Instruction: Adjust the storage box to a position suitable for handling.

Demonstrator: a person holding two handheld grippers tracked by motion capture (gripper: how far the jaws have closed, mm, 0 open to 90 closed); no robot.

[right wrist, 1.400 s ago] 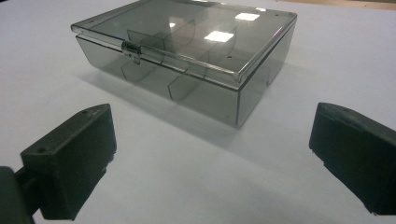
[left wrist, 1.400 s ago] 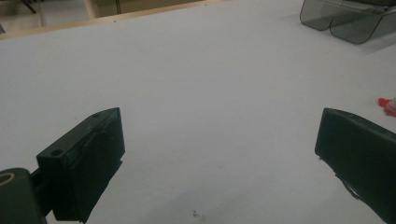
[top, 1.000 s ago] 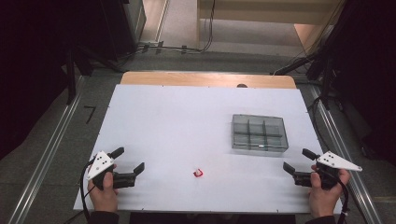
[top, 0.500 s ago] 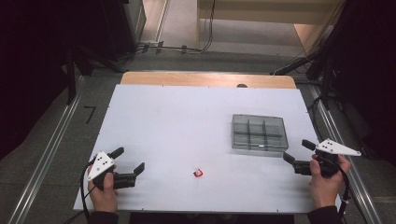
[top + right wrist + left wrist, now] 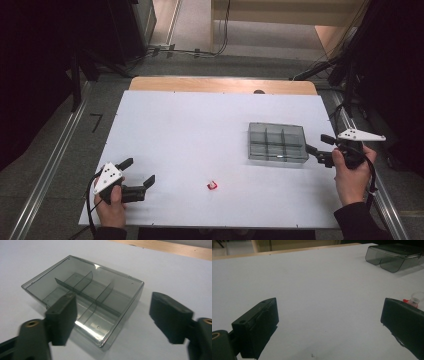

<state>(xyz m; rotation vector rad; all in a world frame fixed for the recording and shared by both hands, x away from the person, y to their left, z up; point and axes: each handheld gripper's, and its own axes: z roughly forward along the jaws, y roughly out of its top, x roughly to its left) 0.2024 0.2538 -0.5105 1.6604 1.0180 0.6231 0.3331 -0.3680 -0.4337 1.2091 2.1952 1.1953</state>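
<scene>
Smoky grey plastic divider box sits on the white table, R side, lid shut — no label or print I can read on it. My right gripper is just beside its R edge, jaws have just been closing, nothing between them. Left gripper open, empty, near-L corner. Small red-capped piece lies between the hands.

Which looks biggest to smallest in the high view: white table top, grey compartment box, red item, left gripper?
1. White table top.
2. Grey compartment box.
3. Left gripper, open; smaller than the box, though it may sit nearer the camera, so the gap is unsure.
4. Small red item, by far the smallest.
</scene>
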